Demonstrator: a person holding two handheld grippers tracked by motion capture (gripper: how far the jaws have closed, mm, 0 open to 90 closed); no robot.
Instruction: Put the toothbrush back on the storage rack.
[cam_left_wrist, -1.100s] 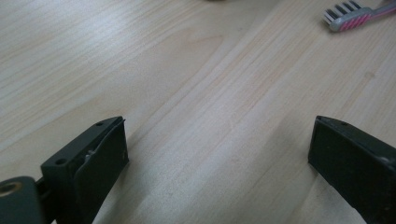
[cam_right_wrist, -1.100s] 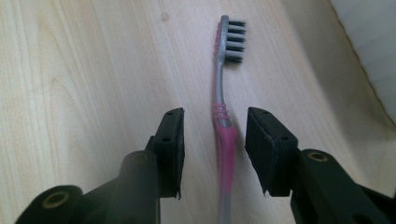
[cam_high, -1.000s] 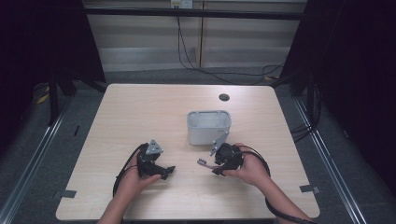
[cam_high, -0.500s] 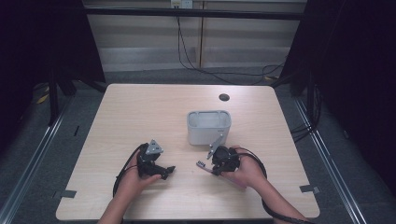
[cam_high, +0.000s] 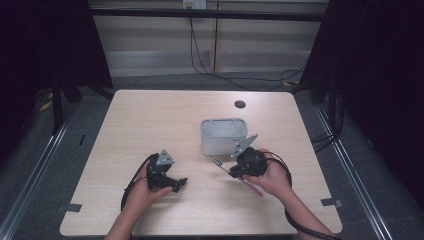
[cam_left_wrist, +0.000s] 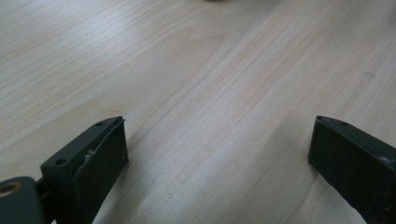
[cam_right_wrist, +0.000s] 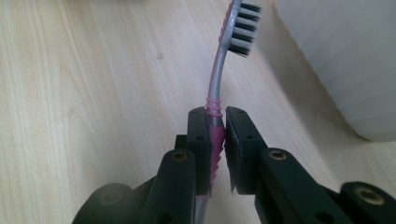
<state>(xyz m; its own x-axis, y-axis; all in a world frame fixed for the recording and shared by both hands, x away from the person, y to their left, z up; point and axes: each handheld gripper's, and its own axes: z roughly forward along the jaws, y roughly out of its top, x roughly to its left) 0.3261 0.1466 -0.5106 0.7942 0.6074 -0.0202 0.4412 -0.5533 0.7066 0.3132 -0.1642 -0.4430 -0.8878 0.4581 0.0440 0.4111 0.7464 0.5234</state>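
Half the toothbrush (cam_right_wrist: 215, 122) handle hidden between right gripper (cam_right_wrist: 217, 123) fingers

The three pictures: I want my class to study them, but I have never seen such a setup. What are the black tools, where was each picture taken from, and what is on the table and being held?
A person sits at a wooden table with a hand-held two-jaw gripper in each hand.

The high view looks down from above the person's side. Each of the other two views comes from a camera riding on one gripper, looking along its black jaws.

On the table stands a grey tub, and a small dark round spot shows behind it.

The right gripper is shut on the pink grip of a toothbrush, bristles pointing away beside the tub. The left gripper is open over bare wood, holding nothing.
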